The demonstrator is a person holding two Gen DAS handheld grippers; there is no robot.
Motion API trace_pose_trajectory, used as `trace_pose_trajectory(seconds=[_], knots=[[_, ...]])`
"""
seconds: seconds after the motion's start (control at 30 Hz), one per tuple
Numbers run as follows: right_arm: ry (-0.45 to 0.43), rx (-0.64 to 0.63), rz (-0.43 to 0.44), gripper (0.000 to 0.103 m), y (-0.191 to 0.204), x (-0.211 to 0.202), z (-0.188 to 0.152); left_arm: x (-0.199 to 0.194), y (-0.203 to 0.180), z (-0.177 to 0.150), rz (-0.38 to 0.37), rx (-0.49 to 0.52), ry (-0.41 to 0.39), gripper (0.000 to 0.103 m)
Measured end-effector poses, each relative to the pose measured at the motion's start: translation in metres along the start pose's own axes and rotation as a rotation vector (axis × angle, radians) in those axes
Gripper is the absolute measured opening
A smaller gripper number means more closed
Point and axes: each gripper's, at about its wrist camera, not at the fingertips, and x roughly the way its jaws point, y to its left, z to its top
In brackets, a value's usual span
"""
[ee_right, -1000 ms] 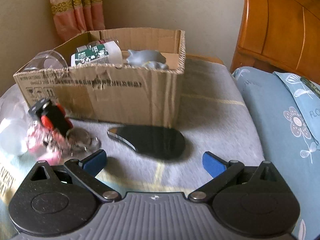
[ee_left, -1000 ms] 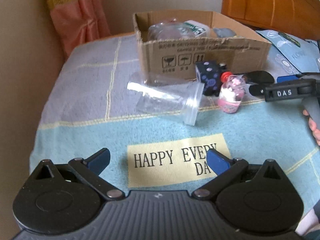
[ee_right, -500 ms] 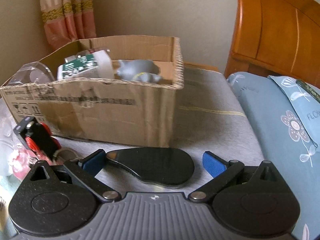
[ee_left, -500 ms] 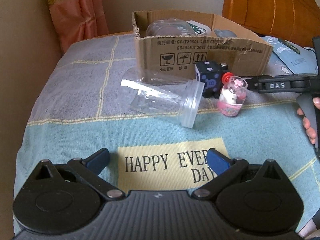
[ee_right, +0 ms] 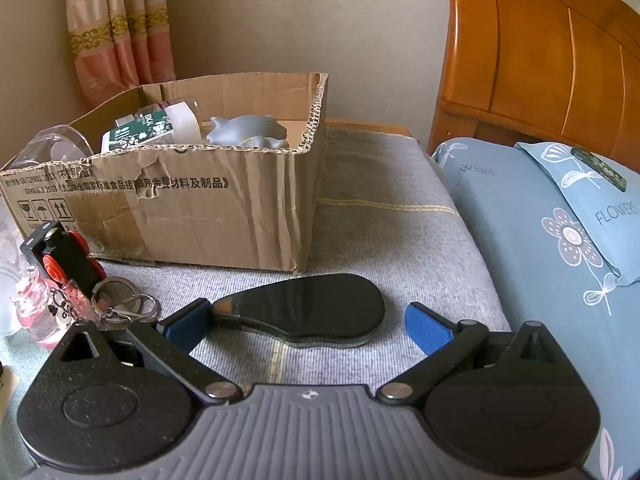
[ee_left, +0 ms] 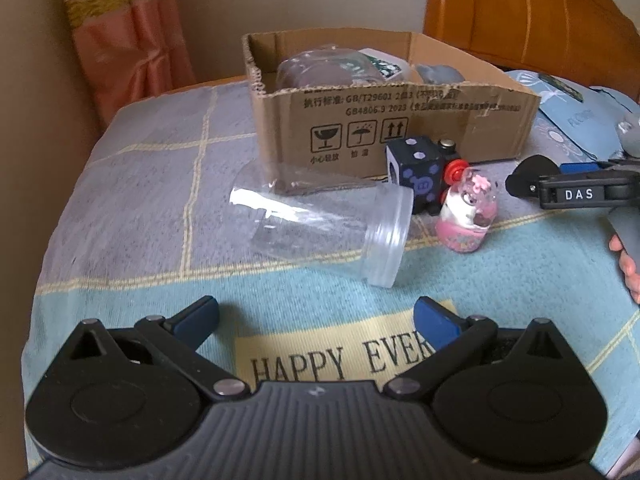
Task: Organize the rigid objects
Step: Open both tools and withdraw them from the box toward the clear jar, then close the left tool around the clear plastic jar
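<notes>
Right gripper (ee_right: 306, 320): jaws spread, straddling black flat paddle (ee_right: 308, 314) at 12 o'clock, cardboard box (ee_right: 224, 216) beyond. Left gripper (ee_left: 316, 318): spread, empty; clear jar (ee_left: 320, 226) at 12. Risk: thin paddle slips pads; keyring (ee_right: 120, 300) at 9 snags.

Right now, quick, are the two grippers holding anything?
Left gripper: open, holding nothing.
Right gripper: open, holding nothing; the flat black oval object lies between its fingers.

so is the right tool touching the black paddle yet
Apart: in the right wrist view, bare blanket shows between the open right tool fingers and most of the black paddle.
</notes>
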Motion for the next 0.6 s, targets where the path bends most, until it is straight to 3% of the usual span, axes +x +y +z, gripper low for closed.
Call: trace_pose_trajectory(seconds=[0.6], knots=[[-0.011,-0.006,0.001,0.103,0.002,0.002,0.0,0.022,0.009,0.016,-0.056,0.065,-0.061,0.103]])
